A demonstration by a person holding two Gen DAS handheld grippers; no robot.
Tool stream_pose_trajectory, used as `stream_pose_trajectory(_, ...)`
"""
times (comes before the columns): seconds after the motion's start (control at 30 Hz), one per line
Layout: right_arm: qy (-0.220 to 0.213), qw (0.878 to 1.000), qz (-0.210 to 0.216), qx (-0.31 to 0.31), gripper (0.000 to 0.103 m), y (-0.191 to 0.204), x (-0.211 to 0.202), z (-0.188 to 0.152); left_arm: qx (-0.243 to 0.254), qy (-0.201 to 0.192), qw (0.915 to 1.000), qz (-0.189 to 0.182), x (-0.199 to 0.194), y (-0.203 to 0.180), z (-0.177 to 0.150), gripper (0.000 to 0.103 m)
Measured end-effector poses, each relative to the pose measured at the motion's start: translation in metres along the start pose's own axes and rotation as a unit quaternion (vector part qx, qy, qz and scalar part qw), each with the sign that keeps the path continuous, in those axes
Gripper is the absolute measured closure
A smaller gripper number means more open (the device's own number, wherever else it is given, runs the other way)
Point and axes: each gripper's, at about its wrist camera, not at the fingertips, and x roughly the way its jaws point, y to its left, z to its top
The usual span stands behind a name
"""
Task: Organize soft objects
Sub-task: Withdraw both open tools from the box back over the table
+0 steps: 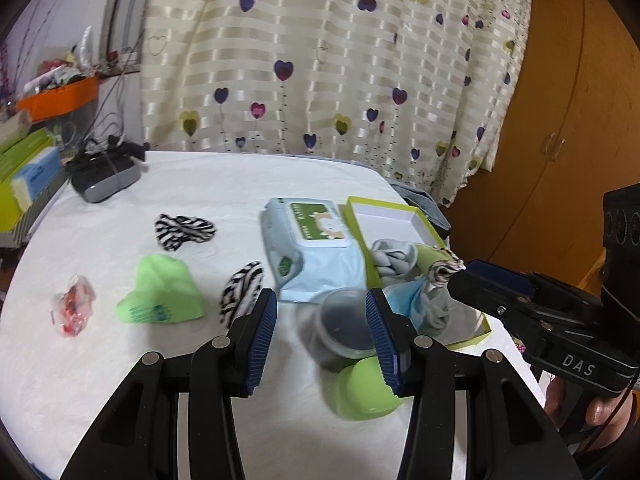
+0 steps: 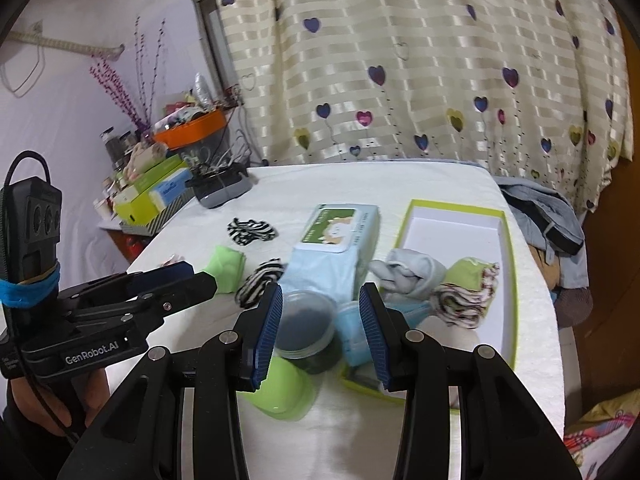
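Observation:
A green-rimmed box (image 1: 384,216) (image 2: 512,280) at the table's right holds a grey sock (image 1: 394,260) (image 2: 412,272), a green-and-patterned cloth (image 2: 468,288) and a light blue cloth (image 1: 420,304). Two zebra-striped socks (image 1: 184,232) (image 1: 242,292) and a green folded cloth (image 1: 164,290) (image 2: 226,266) lie on the white table. My left gripper (image 1: 321,340) is open and empty, above a clear jar (image 1: 346,328) (image 2: 306,328). My right gripper (image 2: 320,332) is open and empty, over the jar and the box's near corner; it also shows in the left wrist view (image 1: 472,276).
A wet-wipes pack (image 1: 312,244) (image 2: 336,248) lies beside the box. A green cup (image 1: 368,388) (image 2: 284,388) lies by the jar. A red-filled plastic wrapper (image 1: 74,310) sits far left. A dark device (image 1: 104,178) stands at the back. Clothes hang past the right edge (image 2: 548,216).

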Motion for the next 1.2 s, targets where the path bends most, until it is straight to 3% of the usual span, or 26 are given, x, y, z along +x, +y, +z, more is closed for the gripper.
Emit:
stream_pose_trajectory(0.27,0.004,0.999,0.022,-0.042,0.055,0.038,0.014,0.003,-0.023,-0.010,0.9995,0.021,-0.014,0.033,-0.003,0.057)
stream_pose_trajectory(0.87,0.031,0.994,0.056,-0.093,0.054,0.091,0.057,0.009,-0.065,-0.023,0.9953,0.068,-0.032,0.103,-0.013,0.057)
stream_pose_trajectory(1.2,0.095,0.988,0.066,-0.106,0.054,0.126,0.119,0.006,-0.094,-0.001,0.9863,0.136,-0.023,0.183,-0.020,0.057)
